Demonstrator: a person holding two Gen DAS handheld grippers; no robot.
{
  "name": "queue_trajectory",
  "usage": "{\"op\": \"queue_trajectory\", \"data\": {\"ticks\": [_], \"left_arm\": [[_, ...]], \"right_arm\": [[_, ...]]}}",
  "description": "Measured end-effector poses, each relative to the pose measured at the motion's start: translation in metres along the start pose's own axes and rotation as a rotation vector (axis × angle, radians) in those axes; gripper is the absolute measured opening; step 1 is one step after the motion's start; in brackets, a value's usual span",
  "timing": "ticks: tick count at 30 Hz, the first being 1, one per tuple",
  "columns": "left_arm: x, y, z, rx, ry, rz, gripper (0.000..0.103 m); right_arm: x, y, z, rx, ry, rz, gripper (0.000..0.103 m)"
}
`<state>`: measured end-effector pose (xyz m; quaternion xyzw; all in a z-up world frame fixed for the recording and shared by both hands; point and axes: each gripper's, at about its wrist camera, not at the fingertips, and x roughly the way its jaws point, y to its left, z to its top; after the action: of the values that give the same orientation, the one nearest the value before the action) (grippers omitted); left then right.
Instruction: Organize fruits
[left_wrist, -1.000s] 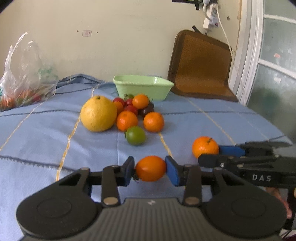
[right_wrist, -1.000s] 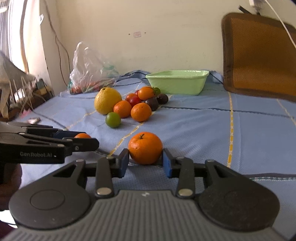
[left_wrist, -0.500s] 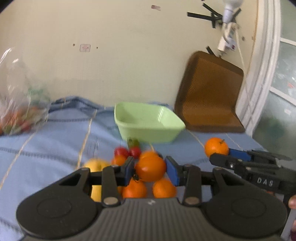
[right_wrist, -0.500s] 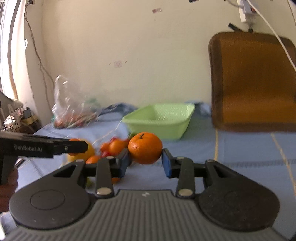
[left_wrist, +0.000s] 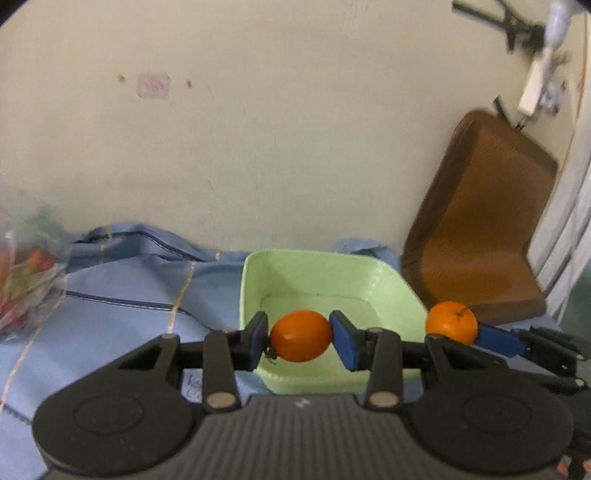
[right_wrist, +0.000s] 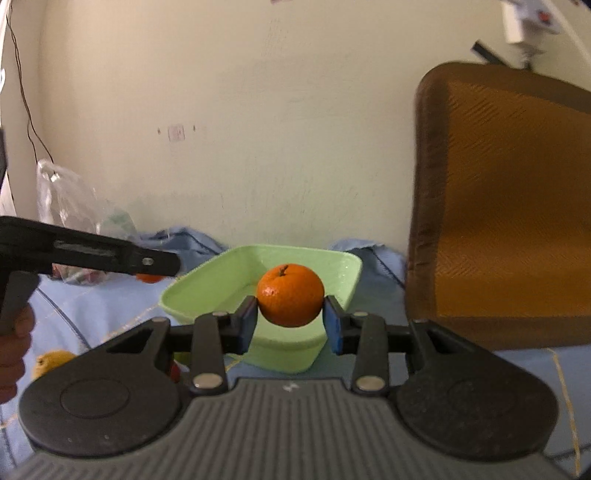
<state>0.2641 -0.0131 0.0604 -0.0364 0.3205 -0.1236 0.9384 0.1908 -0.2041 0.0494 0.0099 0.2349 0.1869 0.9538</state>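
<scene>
Cream wall's pink label (left_wrist: 152, 85) seems unreadable; each hand-held gripper (left_wrist: 300, 341) (right_wrist: 290, 319) clamps an orange (left_wrist: 301, 335) (right_wrist: 290, 294).

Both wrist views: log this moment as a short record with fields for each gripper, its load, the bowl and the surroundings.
left gripper: shut on smooth orange fruit, held in front of the bowl
right gripper: shut on stemmed orange, held in front of the bowl
green bowl: on blue cloth, visible interior holds no fruit
plastic bag: left, by wall
brown cushion: leaning on wall, right
</scene>
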Motion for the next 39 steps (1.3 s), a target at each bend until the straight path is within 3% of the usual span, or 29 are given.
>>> {"op": "queue_trajectory", "data": {"ticks": [4, 8, 10, 13, 16, 22, 26, 29, 33, 39], "left_arm": [[0.028, -0.002, -0.002, -0.002, 0.044, 0.033, 0.037], [0.026, -0.011, 0.001, 0.026, 0.013, 0.067, 0.042], [0.029, -0.015, -0.002, 0.045, 0.027, 0.093, 0.05], [0.031, -0.017, -0.004, 0.048, 0.038, 0.094, 0.052], [0.024, -0.017, -0.005, 0.046, 0.032, 0.093, 0.052], [-0.045, -0.015, -0.024, 0.033, -0.077, -0.013, 0.052], [-0.109, 0.02, -0.048, -0.058, -0.161, -0.076, 0.052], [-0.141, 0.053, -0.069, -0.107, -0.188, 0.006, 0.052], [-0.164, 0.078, -0.1, -0.125, -0.145, 0.111, 0.052], [-0.163, 0.095, -0.141, -0.215, -0.075, 0.087, 0.052]], "right_arm": [[0.024, 0.0, 0.001, -0.035, 0.041, -0.015, 0.041], [0.038, -0.003, 0.001, -0.045, 0.062, -0.031, 0.042], [0.04, -0.002, 0.002, -0.053, 0.063, -0.033, 0.042], [0.037, 0.001, 0.002, -0.053, 0.047, -0.042, 0.052], [0.027, 0.002, 0.002, -0.043, 0.021, -0.058, 0.052], [-0.027, 0.003, -0.015, 0.049, -0.031, -0.033, 0.052], [-0.068, 0.013, -0.043, 0.094, -0.021, -0.001, 0.052], [-0.095, 0.026, -0.064, 0.096, -0.024, 0.022, 0.052], [-0.108, 0.051, -0.079, 0.069, -0.024, 0.074, 0.052], [-0.102, 0.091, -0.082, -0.003, 0.009, 0.161, 0.051]]}}
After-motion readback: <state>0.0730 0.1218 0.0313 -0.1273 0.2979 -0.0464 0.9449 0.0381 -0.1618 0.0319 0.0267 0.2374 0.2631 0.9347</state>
